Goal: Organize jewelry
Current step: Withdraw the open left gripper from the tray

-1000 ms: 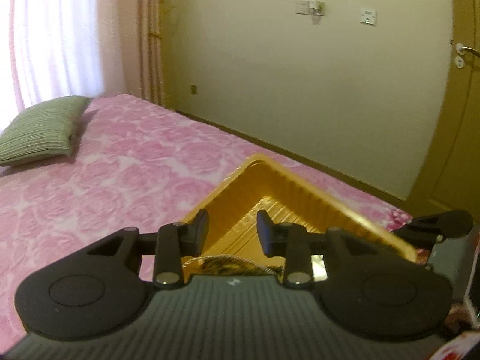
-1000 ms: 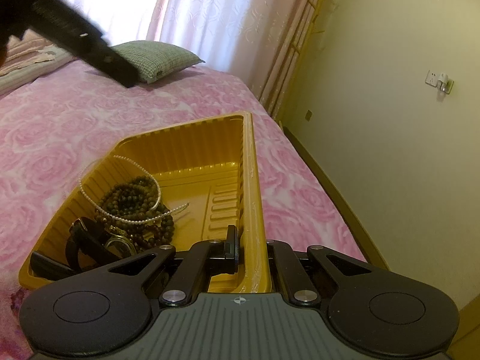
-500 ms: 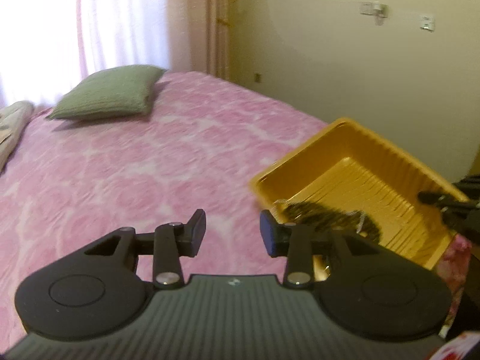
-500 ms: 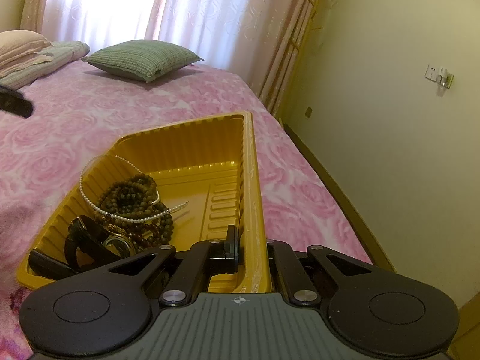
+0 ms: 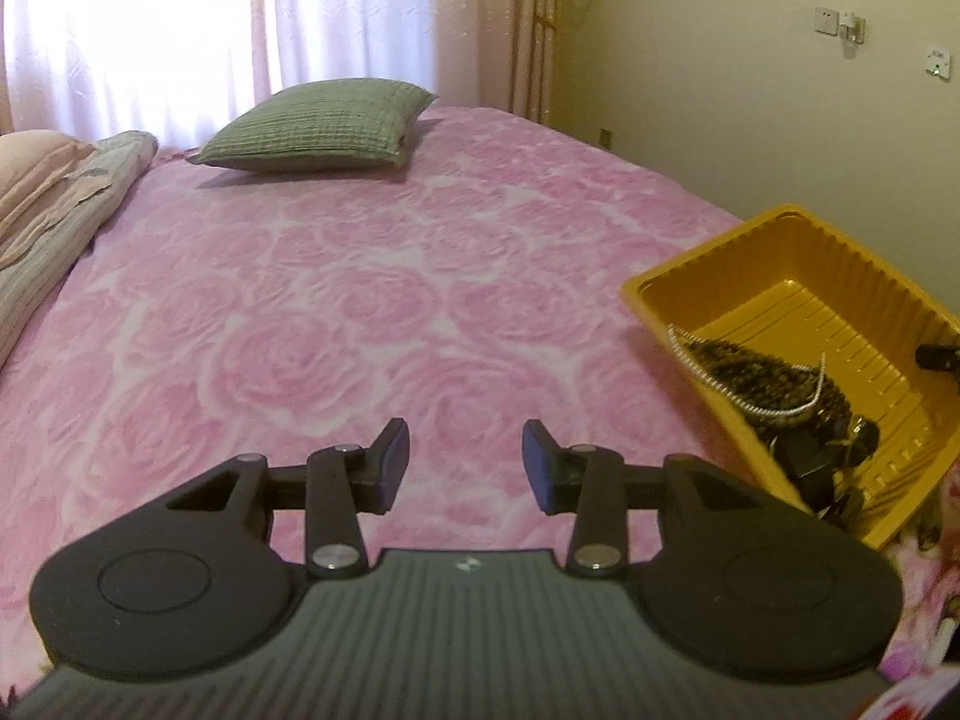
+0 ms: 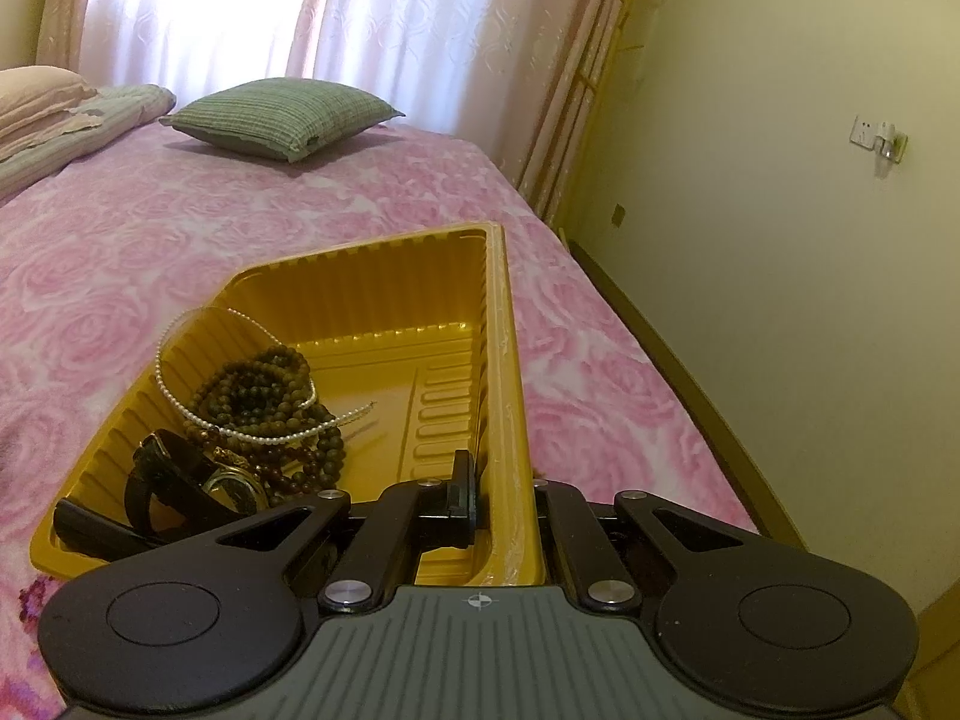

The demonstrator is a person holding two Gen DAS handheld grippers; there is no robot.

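A yellow plastic tray lies on the pink bed; it also shows at the right of the left wrist view. In it lie dark bead strands, a white pearl necklace draped over the left wall, and a black-strapped watch. The same pile shows in the left wrist view. My right gripper is shut on the tray's right wall, one finger inside, one outside. My left gripper is open and empty above the bedspread, left of the tray.
The pink rose bedspread fills the scene. A green pillow and folded bedding lie at the far end by the curtained window. The bed's right edge drops to the floor by a yellow wall.
My left gripper has swung left, away from the tray, out over the bedspread, still open. My right gripper stays clamped on the tray wall; the tray has barely moved.
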